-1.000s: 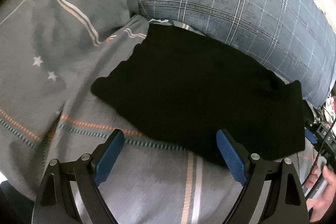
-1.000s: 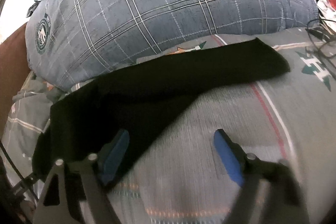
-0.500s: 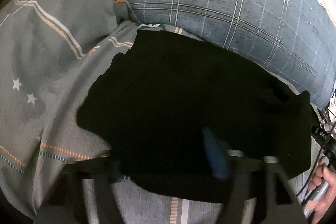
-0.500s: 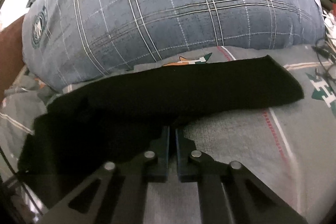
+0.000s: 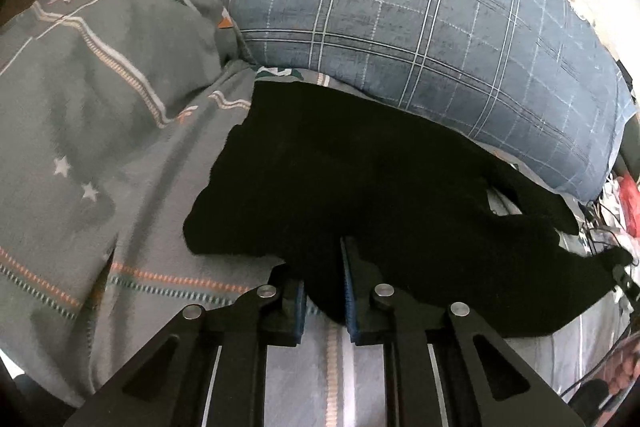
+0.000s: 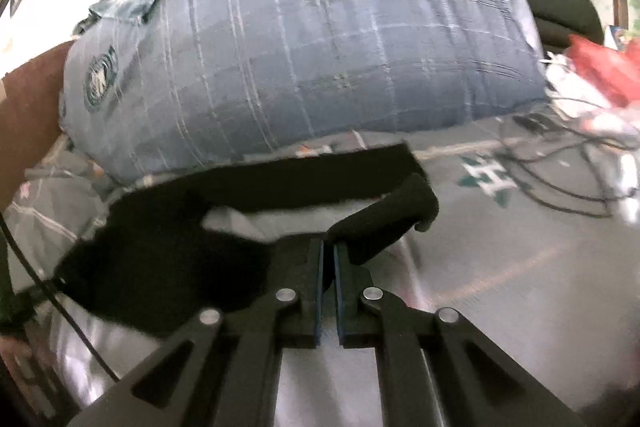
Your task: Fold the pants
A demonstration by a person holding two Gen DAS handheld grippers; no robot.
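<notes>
Black pants lie across the grey bedsheet below the plaid pillow; the left gripper has just closed, pinching their near edge. The right gripper clamps a lifted, curled leg.

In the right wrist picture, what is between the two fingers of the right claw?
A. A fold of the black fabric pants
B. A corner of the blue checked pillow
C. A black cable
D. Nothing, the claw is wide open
A: the right claw is shut on a fold of the black fabric pants, which rises off the grey striped bedsheet.
</notes>
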